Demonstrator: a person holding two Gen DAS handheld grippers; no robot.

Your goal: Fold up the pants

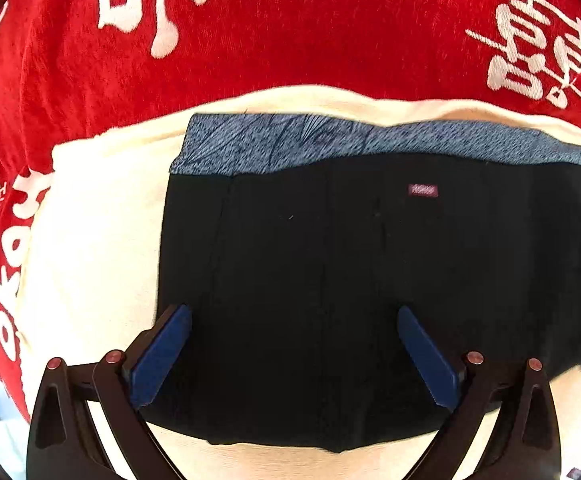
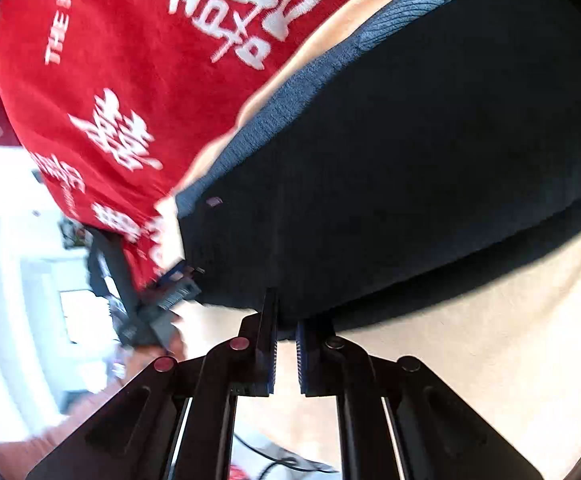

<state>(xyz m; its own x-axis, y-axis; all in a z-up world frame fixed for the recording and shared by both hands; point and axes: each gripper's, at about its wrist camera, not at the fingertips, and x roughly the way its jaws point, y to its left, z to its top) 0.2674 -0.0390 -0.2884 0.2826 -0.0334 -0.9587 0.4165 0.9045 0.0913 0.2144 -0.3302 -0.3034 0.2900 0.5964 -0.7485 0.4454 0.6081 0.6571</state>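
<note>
1. While the folded black pants [image 1: 370, 280] are lying on a cream cloth [image 1: 98, 240], the left gripper [image 1: 294, 320] is hovering over their near part with its blue-padded fingers [image 1: 162, 356] spread wide apart, holding nothing.
2. A blue-grey patterned waistband [image 1: 330, 140] is running along the far edge of the pants, and a small maroon label [image 1: 423, 190] is sitting just below it; its writing is too small to read.
3. A red cloth [image 1: 290, 40] is lying under the cream one, and large white East Asian characters [image 1: 538, 40] are showing across it.
4. In the right wrist view the same red cloth [image 2: 130, 80] is carrying more white characters and a line of Latin capitals [image 2: 59, 36] beginning "THE", the rest being cut off.
5. The right gripper [image 2: 286, 320] is sitting at the near edge of the pants [image 2: 410, 160] with its fingers [image 2: 268, 336] nearly together, a narrow gap remaining; whether cloth is pinched between the tips cannot be told.
6. The left gripper [image 2: 176, 284] is appearing blurred at the pants' left corner in this view.
</note>
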